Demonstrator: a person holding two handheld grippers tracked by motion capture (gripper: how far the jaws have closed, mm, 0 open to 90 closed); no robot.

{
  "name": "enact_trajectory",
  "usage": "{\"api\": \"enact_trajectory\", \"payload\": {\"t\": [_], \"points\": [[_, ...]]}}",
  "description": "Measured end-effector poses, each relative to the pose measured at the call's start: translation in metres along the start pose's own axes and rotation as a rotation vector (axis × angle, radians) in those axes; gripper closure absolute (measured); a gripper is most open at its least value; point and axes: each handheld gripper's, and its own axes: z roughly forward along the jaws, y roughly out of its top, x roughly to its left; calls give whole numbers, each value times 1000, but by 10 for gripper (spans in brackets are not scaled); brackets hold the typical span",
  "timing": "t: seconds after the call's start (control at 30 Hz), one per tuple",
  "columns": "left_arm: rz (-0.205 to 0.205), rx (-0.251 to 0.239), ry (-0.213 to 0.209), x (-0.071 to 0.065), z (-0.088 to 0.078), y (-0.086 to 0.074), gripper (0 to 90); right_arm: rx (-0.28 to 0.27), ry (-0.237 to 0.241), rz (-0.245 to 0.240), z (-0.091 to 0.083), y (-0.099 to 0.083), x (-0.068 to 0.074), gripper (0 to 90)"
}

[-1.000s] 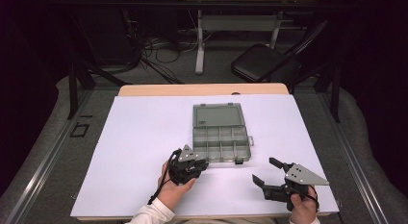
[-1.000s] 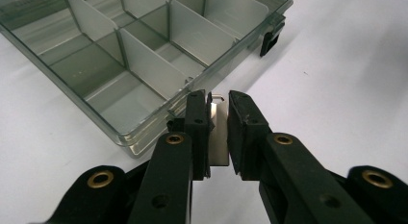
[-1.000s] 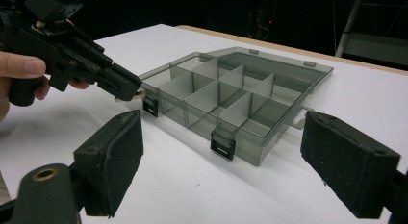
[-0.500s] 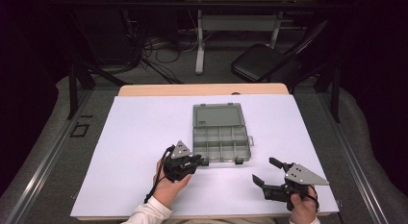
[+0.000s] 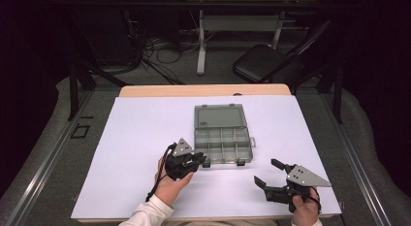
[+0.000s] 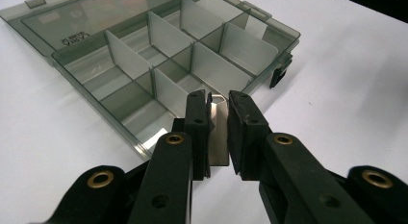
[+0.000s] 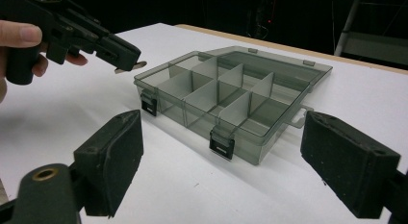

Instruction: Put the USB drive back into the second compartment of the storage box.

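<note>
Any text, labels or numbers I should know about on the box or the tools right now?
Small embossed mark on the open lid of the clear compartment box: too small and skewed to read.
Left gripper, the thin metal divider it holds, right gripper, white table sheet: no text visible.

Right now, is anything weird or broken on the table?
Nothing looks broken or spilled. One small odd thing: the left gripper pinches a loose divider plate, out of its slot, at the near-left corner of the open box.
</note>
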Motion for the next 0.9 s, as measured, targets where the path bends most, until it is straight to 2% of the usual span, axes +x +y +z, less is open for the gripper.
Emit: {"api": "enact_trajectory", "payload": {"t": [0.27,0.5,0.9], "points": [[-1,-6,8,5,-3,14,790,3,-1,0,0,0,0,145],[17,-2,18,7,-4,26,790,2,0,0,0,0,0,145],[32,20,18,8,3,40,790,1,1,-1,0,0,-1,145]]}}
